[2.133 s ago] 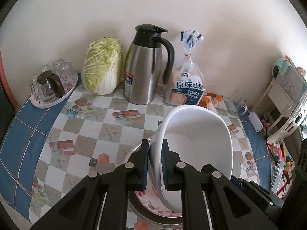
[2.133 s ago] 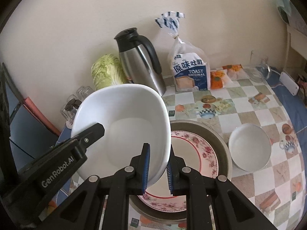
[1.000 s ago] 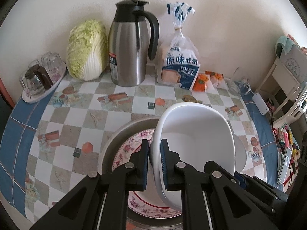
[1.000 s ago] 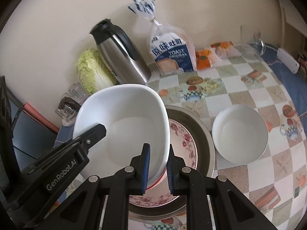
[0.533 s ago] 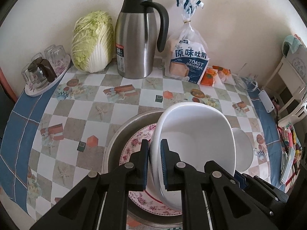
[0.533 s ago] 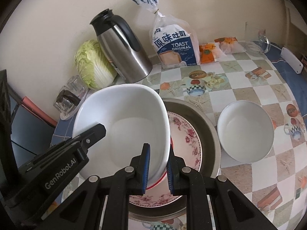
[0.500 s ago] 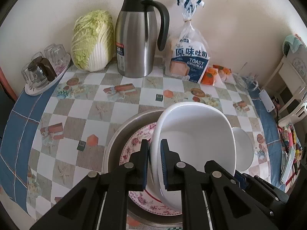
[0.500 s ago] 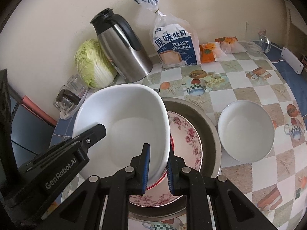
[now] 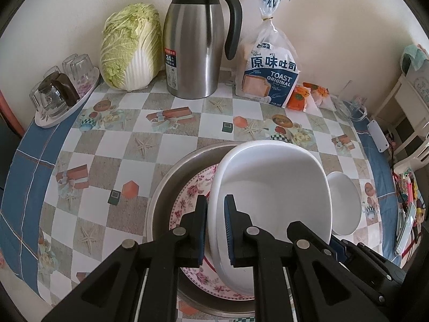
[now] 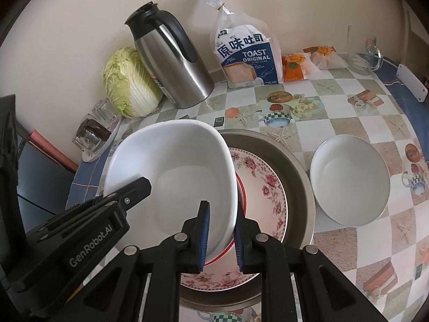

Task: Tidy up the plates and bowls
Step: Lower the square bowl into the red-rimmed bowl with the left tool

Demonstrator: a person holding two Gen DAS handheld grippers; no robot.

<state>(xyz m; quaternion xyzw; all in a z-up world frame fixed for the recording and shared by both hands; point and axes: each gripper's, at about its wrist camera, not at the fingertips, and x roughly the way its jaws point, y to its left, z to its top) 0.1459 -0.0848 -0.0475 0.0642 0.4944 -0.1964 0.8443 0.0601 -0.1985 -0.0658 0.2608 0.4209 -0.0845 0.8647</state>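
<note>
So the big white squarish ceramic bowl point(image 10: 171, 171) has come down lower over the floral plate point(image 10: 265, 187) in the round metal pan point(image 10: 297, 169) on the counter. Left gripper point(image 9: 215, 228) and right gripper point(image 10: 221, 237) fingers are both clamped tight on opposite rims, so it looks about ready to set down and stack.

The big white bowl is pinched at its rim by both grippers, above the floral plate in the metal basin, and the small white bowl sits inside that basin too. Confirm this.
Not quite. The small white bowl sits on the tablecloth beside the metal basin, outside it, as the right wrist view shows. The rest holds: the left gripper and right gripper pinch the big white bowl above the floral plate.
</note>
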